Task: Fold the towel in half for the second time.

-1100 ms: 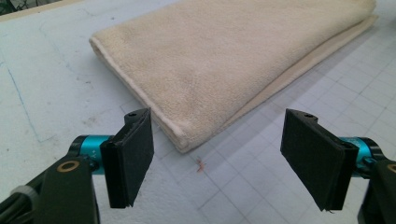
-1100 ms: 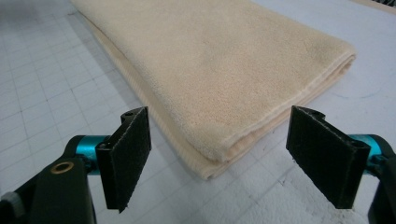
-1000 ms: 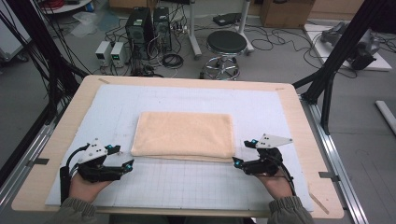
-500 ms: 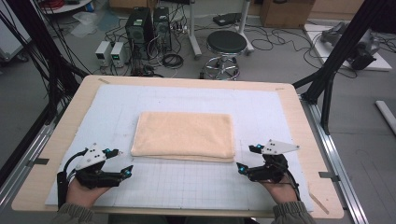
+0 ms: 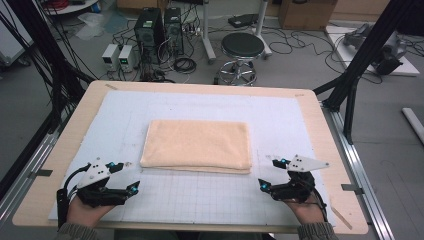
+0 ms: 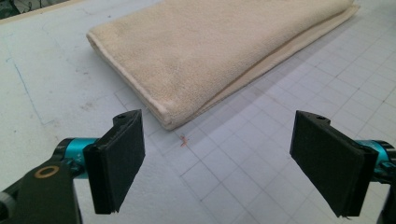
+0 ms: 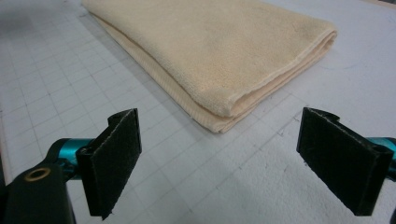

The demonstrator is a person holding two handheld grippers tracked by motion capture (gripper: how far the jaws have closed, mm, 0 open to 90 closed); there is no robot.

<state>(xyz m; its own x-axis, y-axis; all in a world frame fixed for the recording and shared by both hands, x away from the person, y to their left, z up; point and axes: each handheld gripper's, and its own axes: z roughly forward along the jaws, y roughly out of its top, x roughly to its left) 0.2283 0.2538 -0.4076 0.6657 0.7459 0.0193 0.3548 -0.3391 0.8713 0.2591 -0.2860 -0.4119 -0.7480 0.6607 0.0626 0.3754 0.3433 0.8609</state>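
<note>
A folded cream towel [image 5: 197,146] lies flat in the middle of the white grid mat [image 5: 200,200]. My left gripper [image 5: 128,176] rests near the mat's front left, a short way off the towel's near left corner [image 6: 170,122]. Its jaws have just been opening and stand wide with nothing between them [image 6: 219,163]. My right gripper [image 5: 268,173] sits at the front right, just off the towel's near right corner [image 7: 224,123]. Its jaws have also just been opening and are wide apart with nothing between them [image 7: 233,161]. Both point toward the towel.
The mat covers a wooden table [image 5: 320,130] with a metal rail [image 5: 357,165] along its right side. Behind the table are a black stool [image 5: 242,47], computer towers [image 5: 157,25] and cables on the floor. Black frame posts [image 5: 360,60] stand at both sides.
Both hands have drawn back from the towel's near corners toward the table's front edge, and both pairs of jaws stand wider. The towel has not moved.
</note>
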